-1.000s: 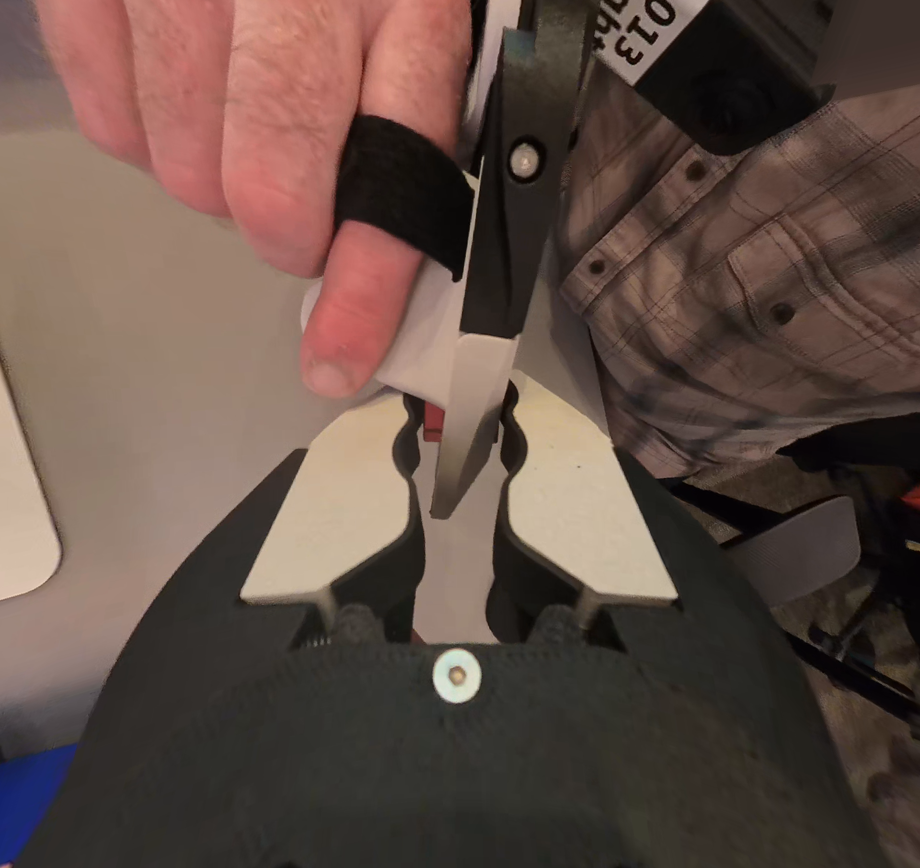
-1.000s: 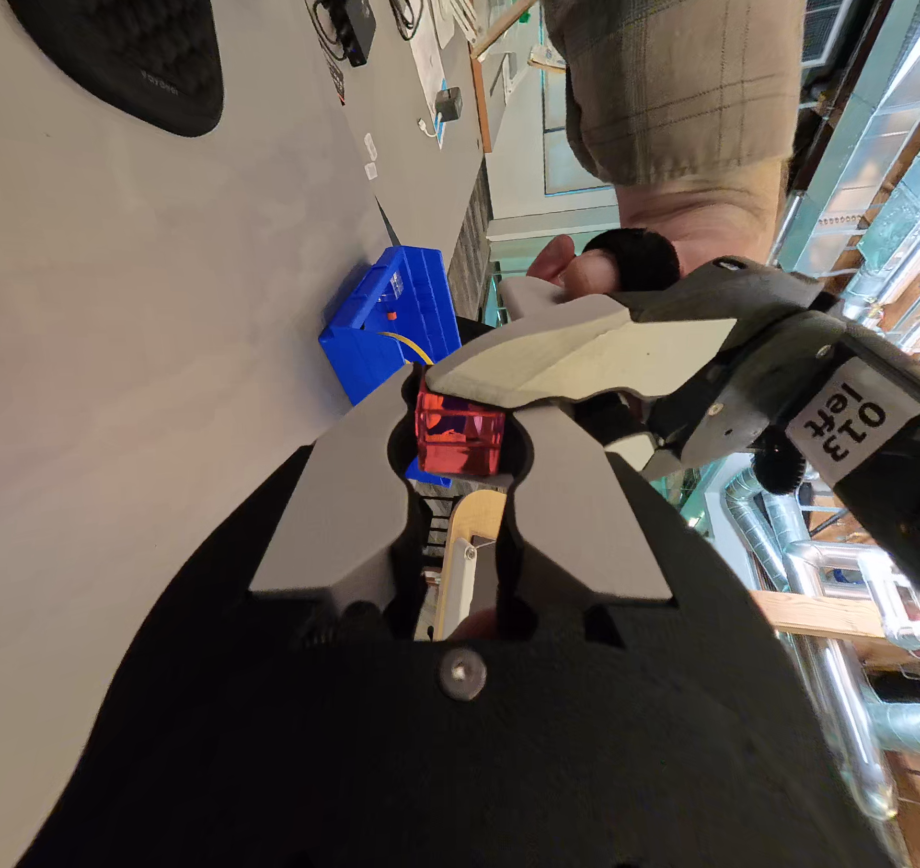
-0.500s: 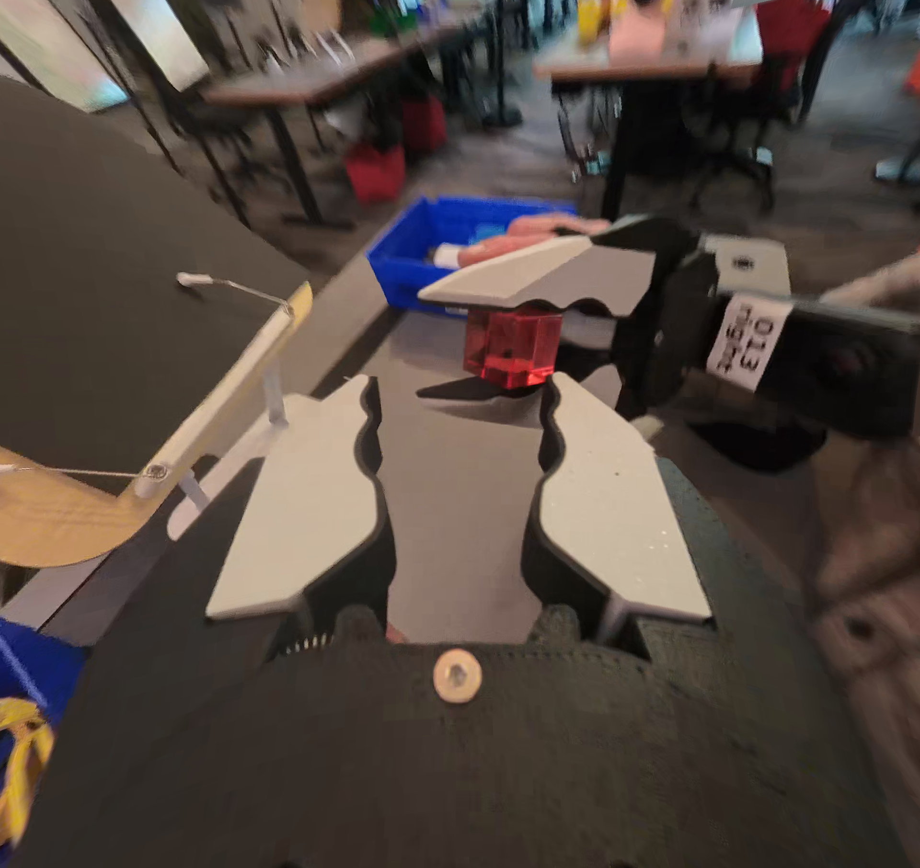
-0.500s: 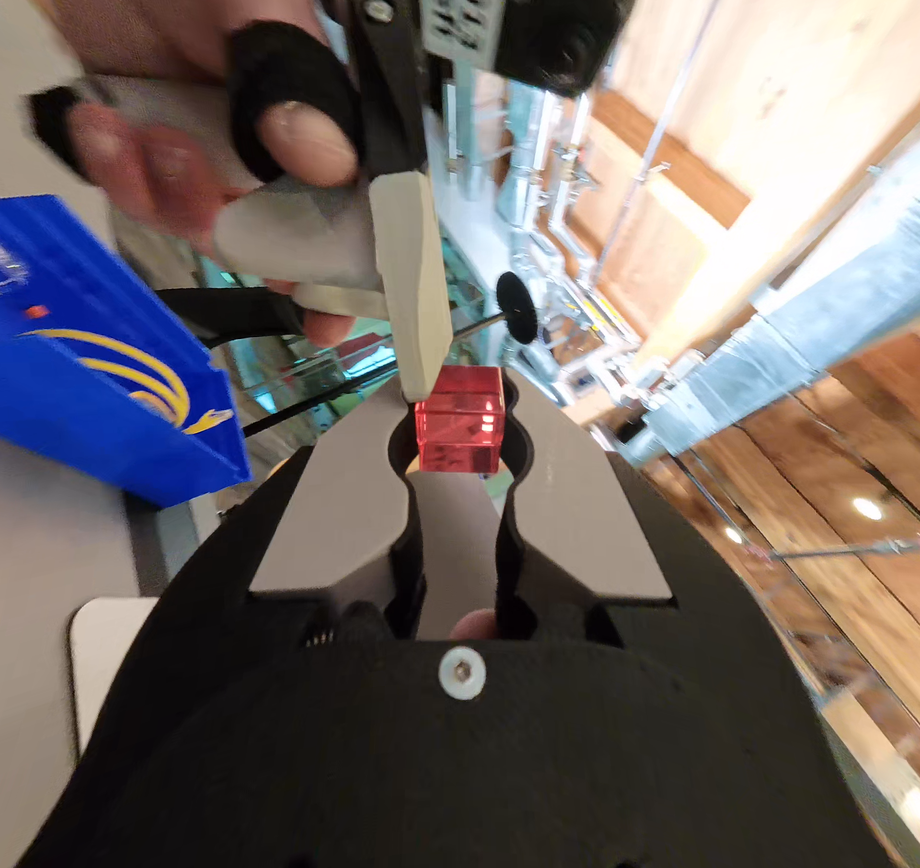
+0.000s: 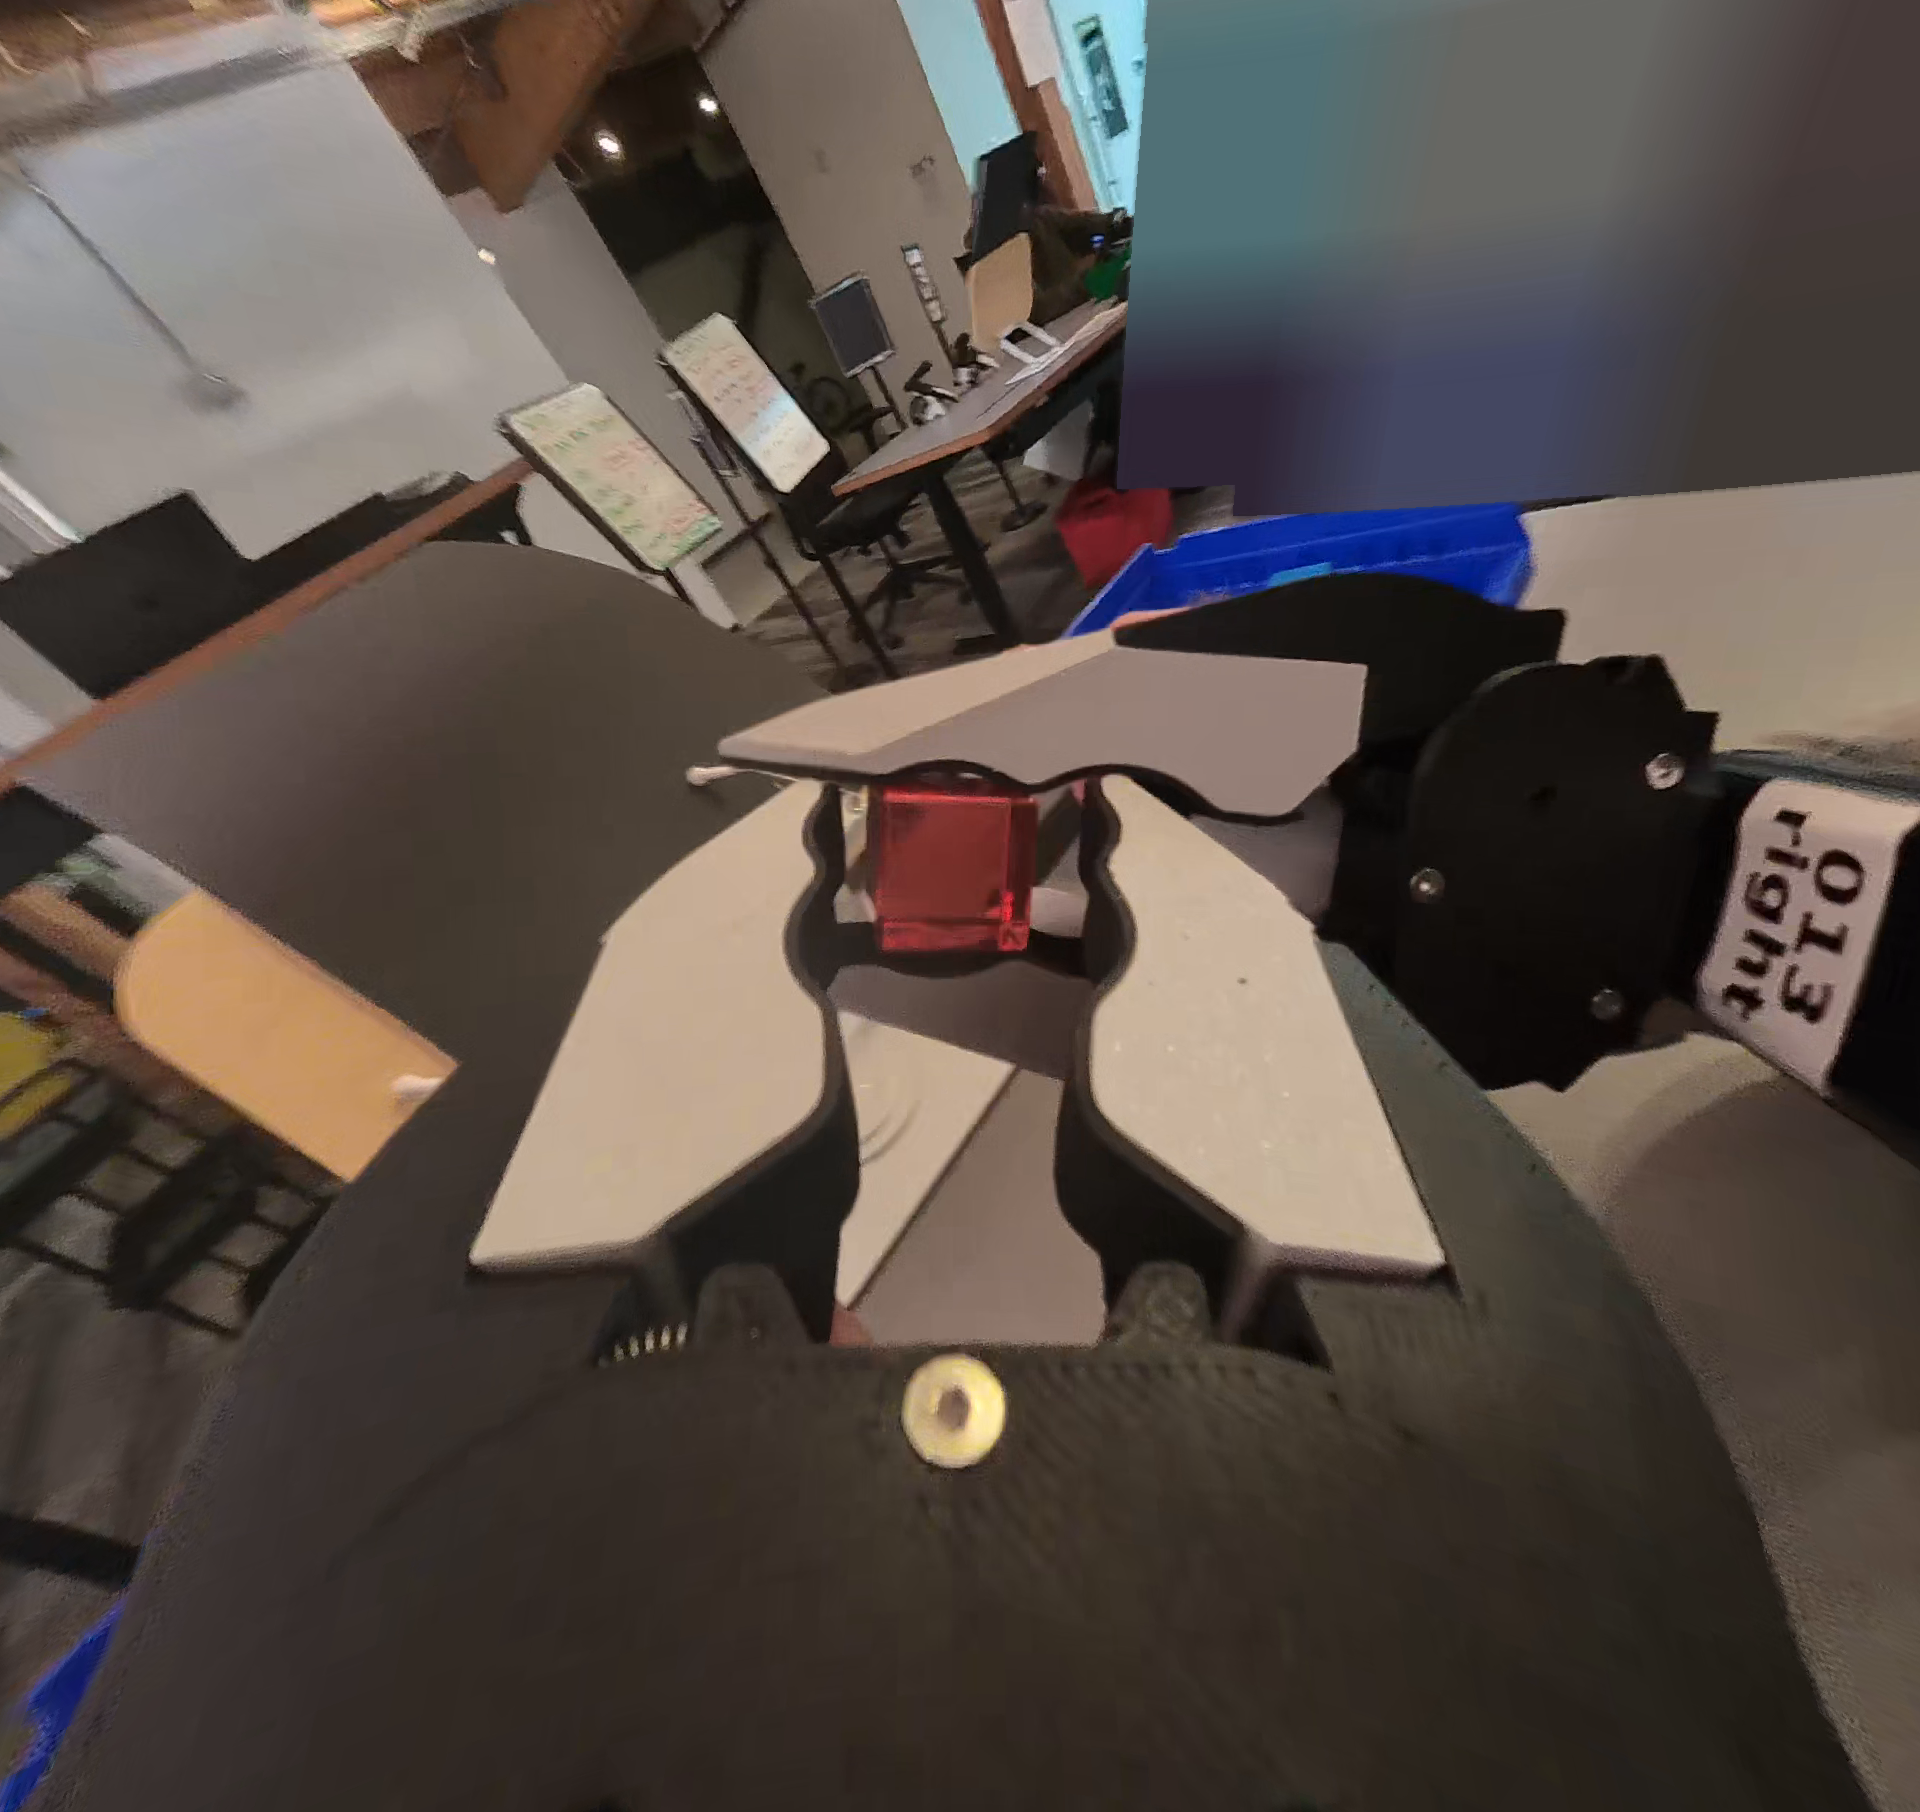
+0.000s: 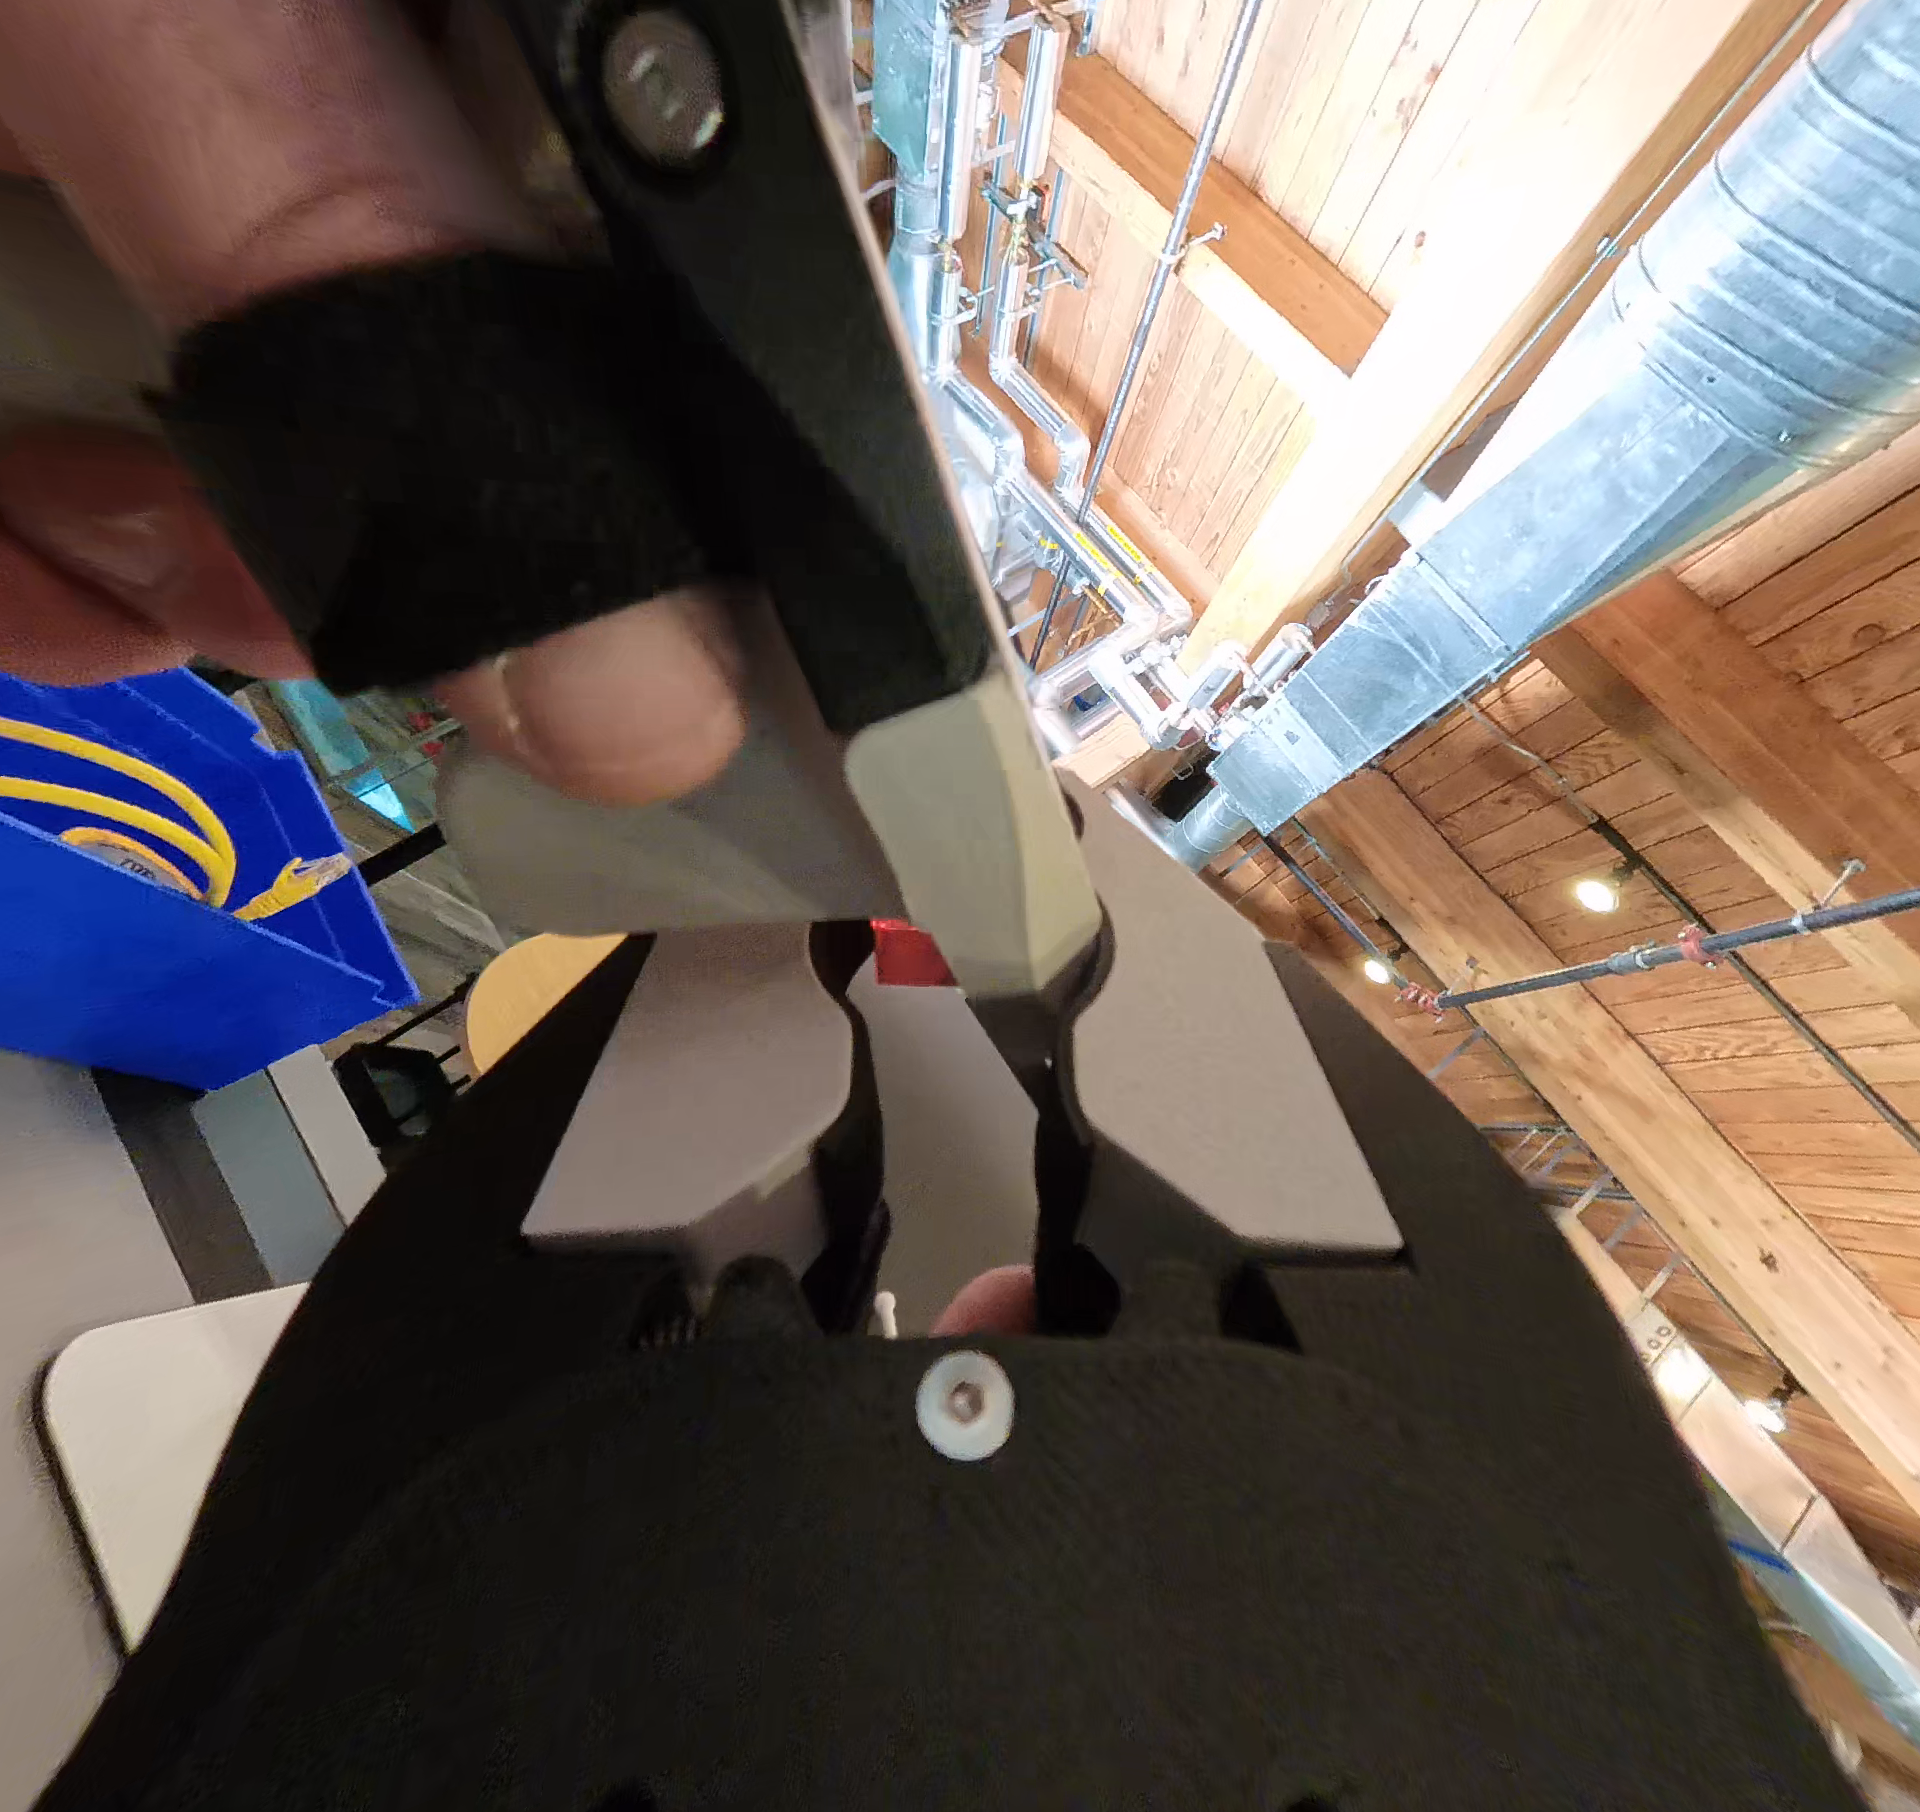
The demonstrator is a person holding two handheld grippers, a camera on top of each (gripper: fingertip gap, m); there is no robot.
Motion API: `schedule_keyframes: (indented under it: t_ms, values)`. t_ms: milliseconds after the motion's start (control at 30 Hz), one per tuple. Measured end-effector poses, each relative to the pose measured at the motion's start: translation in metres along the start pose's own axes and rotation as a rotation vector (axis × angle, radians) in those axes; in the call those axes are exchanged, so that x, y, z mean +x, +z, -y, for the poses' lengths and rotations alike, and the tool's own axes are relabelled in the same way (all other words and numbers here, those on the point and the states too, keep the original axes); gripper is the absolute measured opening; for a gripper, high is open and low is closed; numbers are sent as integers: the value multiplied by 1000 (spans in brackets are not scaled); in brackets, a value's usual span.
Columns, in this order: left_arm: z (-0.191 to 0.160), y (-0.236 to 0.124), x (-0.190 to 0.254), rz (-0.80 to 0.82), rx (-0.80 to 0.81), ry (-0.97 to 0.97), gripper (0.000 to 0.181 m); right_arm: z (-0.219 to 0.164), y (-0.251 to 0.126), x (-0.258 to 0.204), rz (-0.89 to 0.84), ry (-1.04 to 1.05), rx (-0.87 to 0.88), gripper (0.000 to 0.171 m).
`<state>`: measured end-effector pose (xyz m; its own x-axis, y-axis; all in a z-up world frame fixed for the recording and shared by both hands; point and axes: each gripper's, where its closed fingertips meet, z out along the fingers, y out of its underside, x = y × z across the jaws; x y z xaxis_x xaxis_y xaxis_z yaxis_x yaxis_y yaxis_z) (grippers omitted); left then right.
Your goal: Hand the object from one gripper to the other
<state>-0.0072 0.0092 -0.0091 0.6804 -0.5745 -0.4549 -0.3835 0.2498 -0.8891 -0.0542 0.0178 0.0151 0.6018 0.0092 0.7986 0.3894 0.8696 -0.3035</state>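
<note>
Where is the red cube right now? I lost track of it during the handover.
In the left wrist view the red cube sits centre frame, between the left gripper's fingertips and under the right gripper's grey finger; the right wrist view shows only a sliver.

Left wrist view: mounted behind the left gripper [image 5: 954, 889], facing forward and level across the room, close on its fingers. Right wrist view: behind the right gripper [image 6: 961, 973], tilted up toward the ceiling ducts [image 6: 1621, 474] (equally close). Shared: red cube [image 5: 951, 874] [image 6: 912, 952], blue bin [image 5: 1340, 552] [image 6: 156, 889].
</note>
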Motion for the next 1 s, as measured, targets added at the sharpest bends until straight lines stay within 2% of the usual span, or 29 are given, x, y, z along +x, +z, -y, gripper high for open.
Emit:
schedule_keyframes:
  t_ms: [67, 267, 367, 467, 533, 633, 833, 1000]
  values:
    - [-1, 0, -3, 51, -16, 40, 29, -2, 0, 2, -6, -8, -9, 26]
    - [-1, -2, -4, 73, -42, 90, 28, 2, 1, 0, 37, 28, 13, 26]
    - [3, -7, -6, 10, -47, 44, 28, 12, -3, -3, 132, 120, 95, 42]
    - [11, -16, -10, -125, -20, -66, 29, 22, -11, -1, 266, 285, 201, 47]
    - [11, -23, -5, -280, -43, -133, 29, 26, -18, -6, 388, 359, 256, 45]
    - [14, -34, -3, -445, -39, -180, 28, 24, -23, 2, 497, 592, 306, 40]
    - [36, -46, -12, -564, 102, -218, 28, 27, -28, 13, 704, 1154, 416, 23]
    - [35, -40, -11, -552, 172, -250, 28, 38, -29, 10, 755, 1314, 451, 29]
